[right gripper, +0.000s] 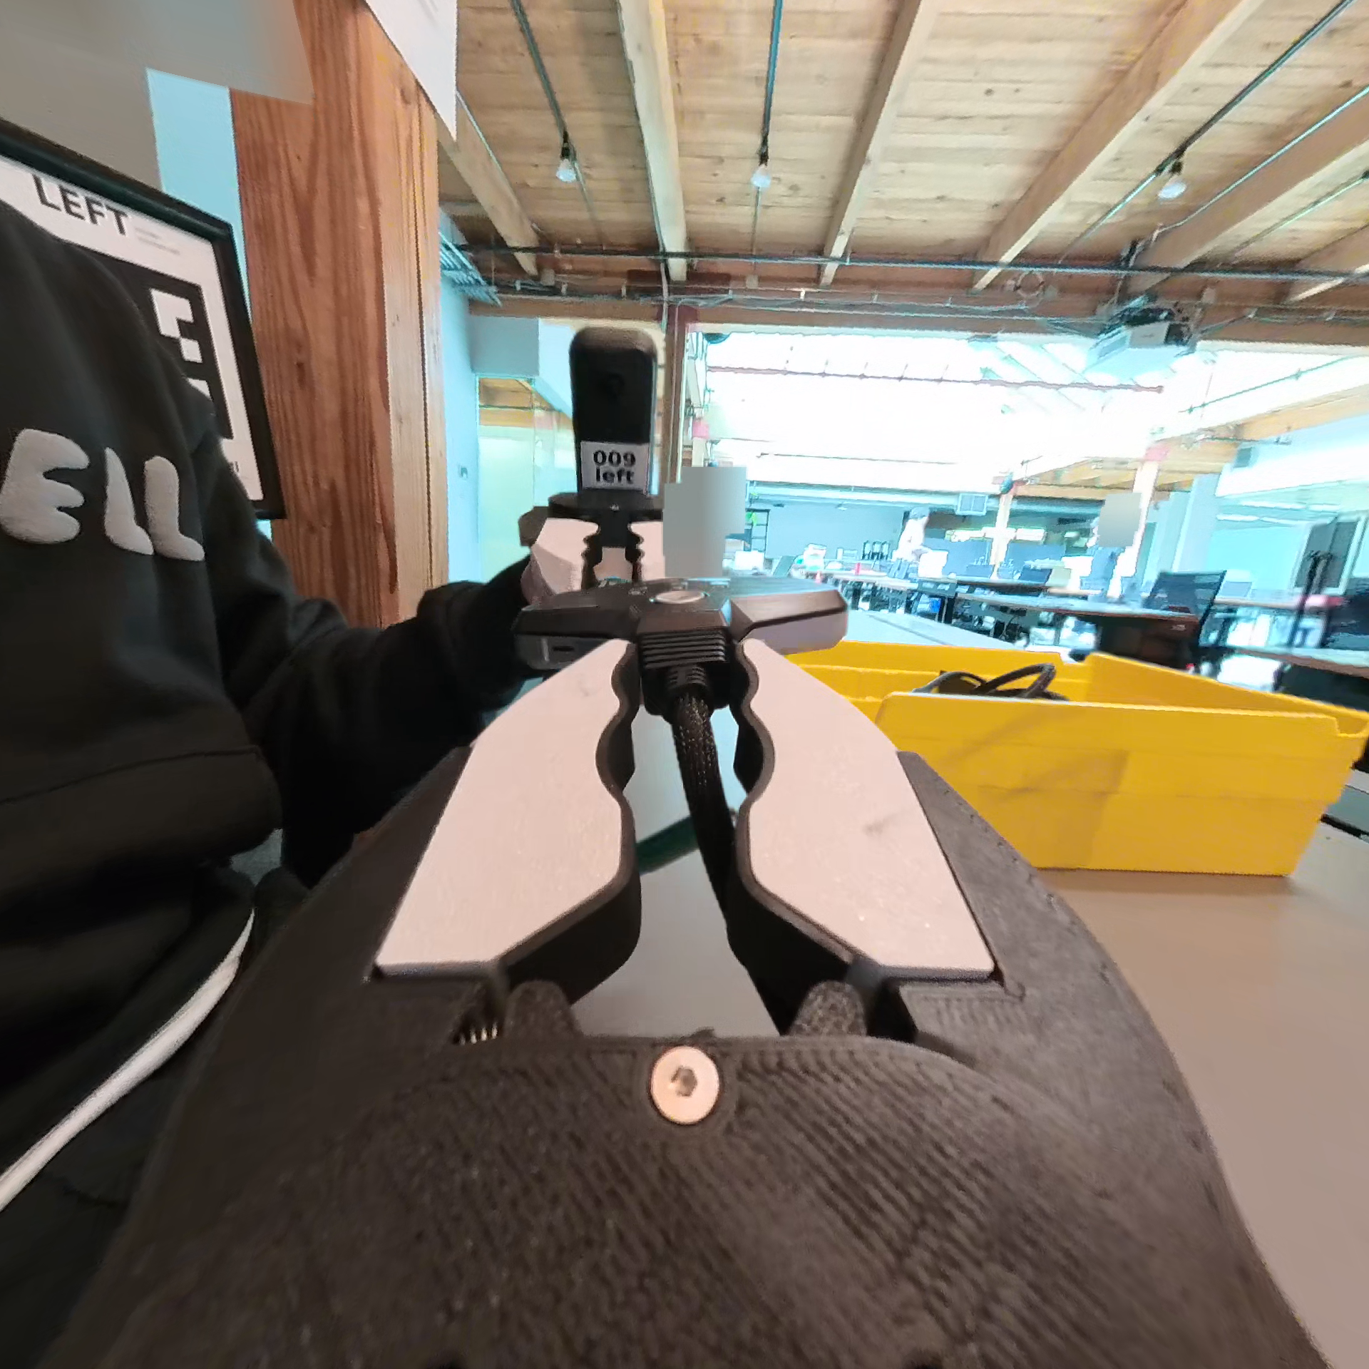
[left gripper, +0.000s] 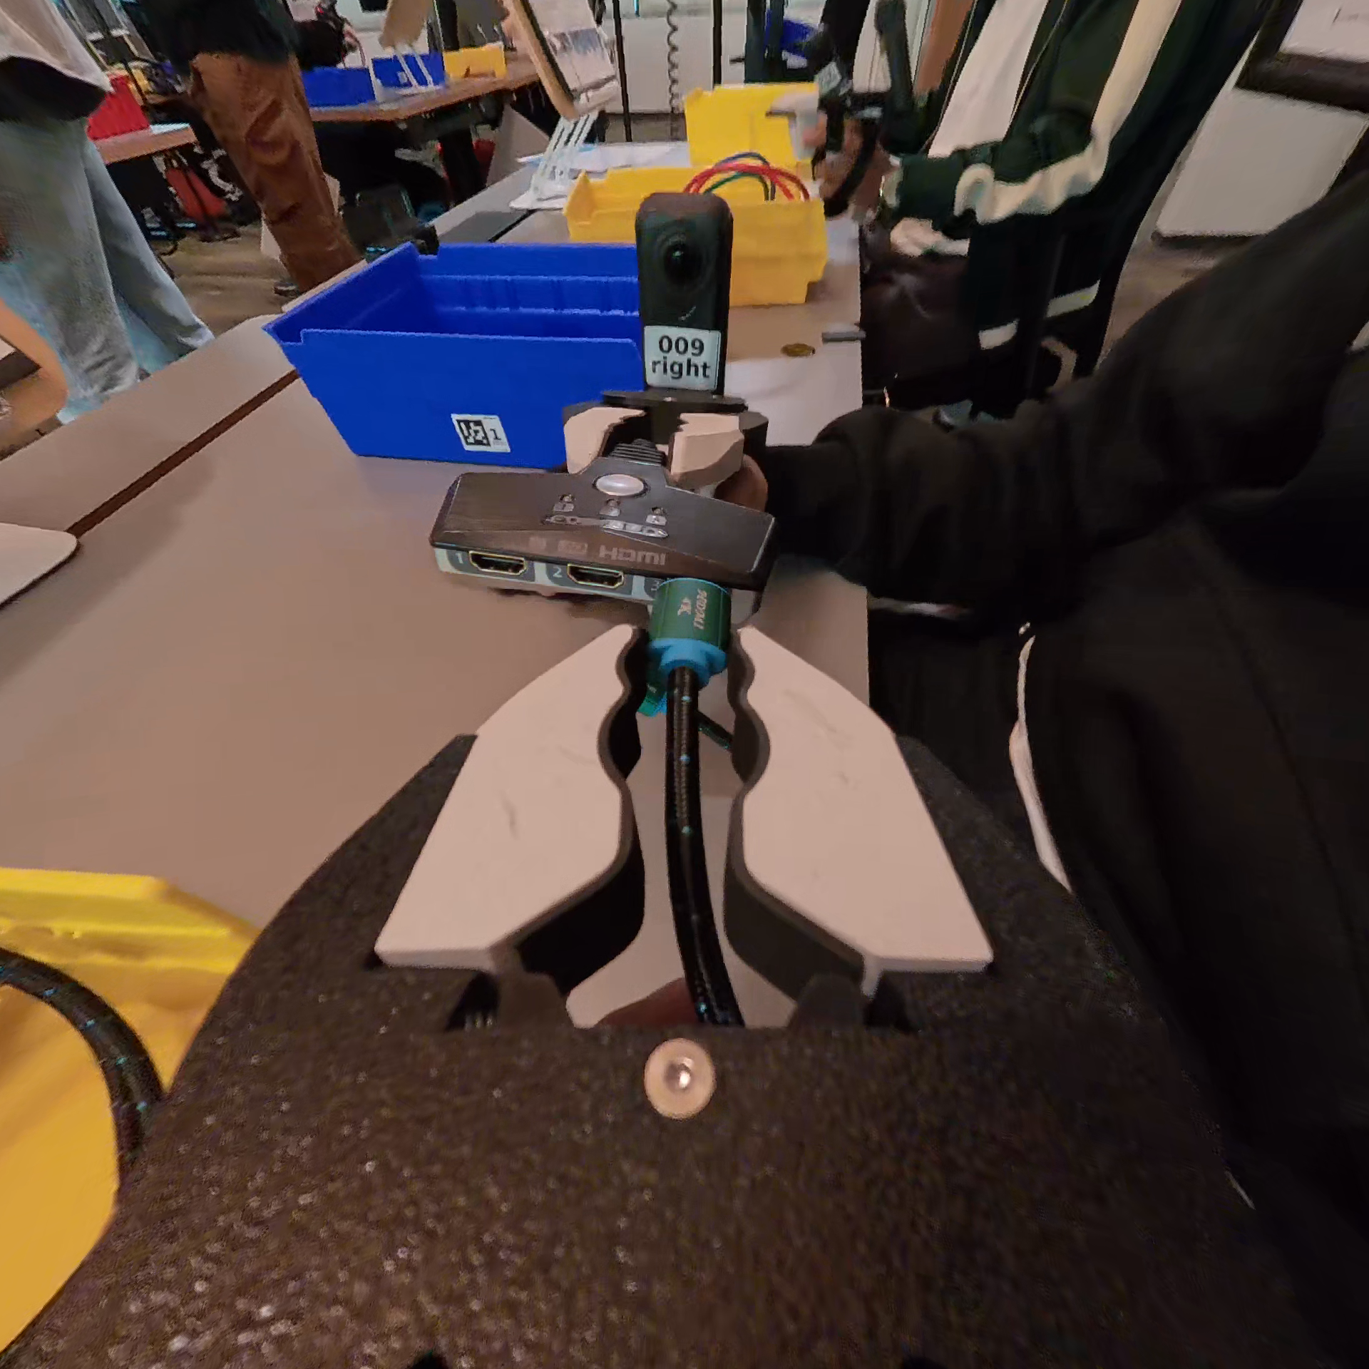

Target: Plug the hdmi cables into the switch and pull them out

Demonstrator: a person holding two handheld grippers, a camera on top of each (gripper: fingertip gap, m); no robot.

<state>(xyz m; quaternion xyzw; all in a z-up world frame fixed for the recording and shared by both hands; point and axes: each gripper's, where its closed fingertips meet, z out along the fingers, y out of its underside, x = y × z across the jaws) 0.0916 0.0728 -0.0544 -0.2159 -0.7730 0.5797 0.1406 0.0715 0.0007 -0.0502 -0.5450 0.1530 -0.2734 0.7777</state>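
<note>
Pointing toward the left gripper (left gripper: 685, 652), the switch (left gripper: 604, 530) lies flat.

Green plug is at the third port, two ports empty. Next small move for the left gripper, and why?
Probably a short straight pull back with the left gripper, since it grips the green plug by its blue collar, and the plug looks seated in the switch. The right gripper already clamps the switch's rear cable boot, bracing it. Whether the plug is fully home is unclear.
</note>
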